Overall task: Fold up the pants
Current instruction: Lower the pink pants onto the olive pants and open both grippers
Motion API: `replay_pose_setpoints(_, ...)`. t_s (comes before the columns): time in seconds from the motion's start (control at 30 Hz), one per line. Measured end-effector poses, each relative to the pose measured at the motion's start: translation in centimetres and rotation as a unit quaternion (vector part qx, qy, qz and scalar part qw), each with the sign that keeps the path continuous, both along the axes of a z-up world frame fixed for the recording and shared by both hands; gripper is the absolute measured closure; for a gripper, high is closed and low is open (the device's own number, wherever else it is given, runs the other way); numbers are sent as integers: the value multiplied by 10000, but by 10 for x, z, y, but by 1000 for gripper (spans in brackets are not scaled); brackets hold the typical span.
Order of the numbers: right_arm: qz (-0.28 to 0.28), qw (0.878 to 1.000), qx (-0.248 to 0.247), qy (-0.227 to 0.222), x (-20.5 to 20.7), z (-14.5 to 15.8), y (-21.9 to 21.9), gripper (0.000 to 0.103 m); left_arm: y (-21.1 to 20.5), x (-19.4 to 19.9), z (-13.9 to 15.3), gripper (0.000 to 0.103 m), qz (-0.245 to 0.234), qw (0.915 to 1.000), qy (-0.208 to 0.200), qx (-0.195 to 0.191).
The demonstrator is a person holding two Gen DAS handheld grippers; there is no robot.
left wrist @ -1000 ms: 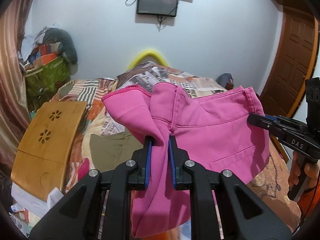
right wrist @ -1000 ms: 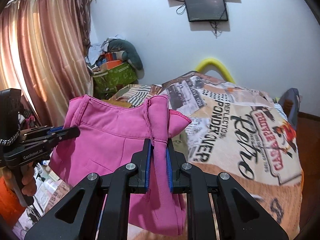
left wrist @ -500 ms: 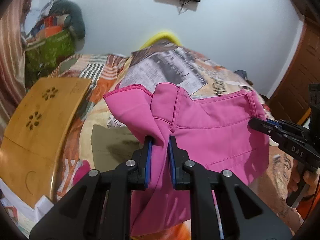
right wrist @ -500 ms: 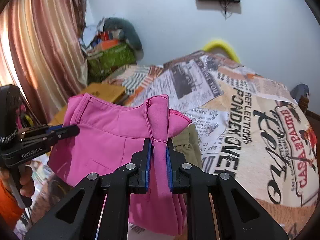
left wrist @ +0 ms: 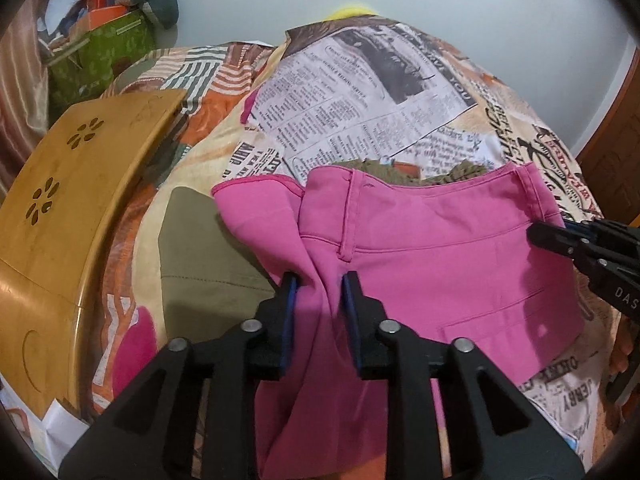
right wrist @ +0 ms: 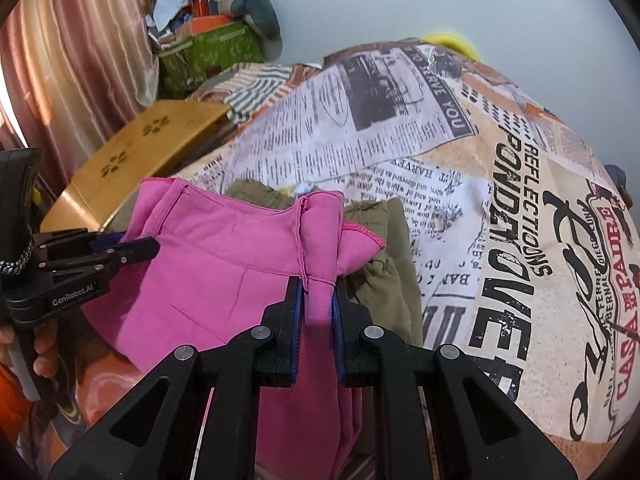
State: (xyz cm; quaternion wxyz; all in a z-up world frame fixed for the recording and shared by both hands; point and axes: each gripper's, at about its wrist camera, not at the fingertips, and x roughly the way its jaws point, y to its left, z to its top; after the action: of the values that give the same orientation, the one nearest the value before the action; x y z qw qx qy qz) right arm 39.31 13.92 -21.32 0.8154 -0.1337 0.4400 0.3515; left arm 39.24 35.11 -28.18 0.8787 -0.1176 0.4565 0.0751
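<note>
we note the pants (left wrist: 440,264) as solid pink. the bedsheet (right wrist: 500,184) carries a black, white, beige and orange newsprint pattern. an olive garment (left wrist: 200,256) lies plain. the wooden tray (left wrist: 68,168) is honey-yellow with flower cutouts. curtain (right wrist: 68,52): brownish-pink.

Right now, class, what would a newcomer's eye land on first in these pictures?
The bright pink cotton pants dominate, held up over the bed between the two black grippers: the left gripper, its jaws opening around a bunched fold, and the right gripper pinching the other end. Beneath lie a bold newspaper-print bedsheet and olive-green folded garment.
</note>
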Motion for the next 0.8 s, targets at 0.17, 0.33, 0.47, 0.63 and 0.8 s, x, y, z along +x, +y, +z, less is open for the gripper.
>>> replay_pose_setpoints(0.17,44,9995,-304,-30,3,-6,-5,82,8,-3,2,63,-7,9999,52,104)
replay_pose_setpoints(0.33,5,9991,-400,-155,4,-2,-17,79,12,-17,5,63,-80,9992,52,383)
replay_pose_setpoints(0.47,-47,9986,-518,-102,13,-9,-20,69,23,-19,-7,57,103,9989,262,385)
replay_pose_setpoints(0.63,6,9976,-686,-62,15,-21,-20,67,30,-24,-5,57,267,9984,182,459)
replay_pose_setpoints(0.8,-44,9980,-633,-55,16,-20,-25,67,46,-33,-15,56,498,9956,411,682)
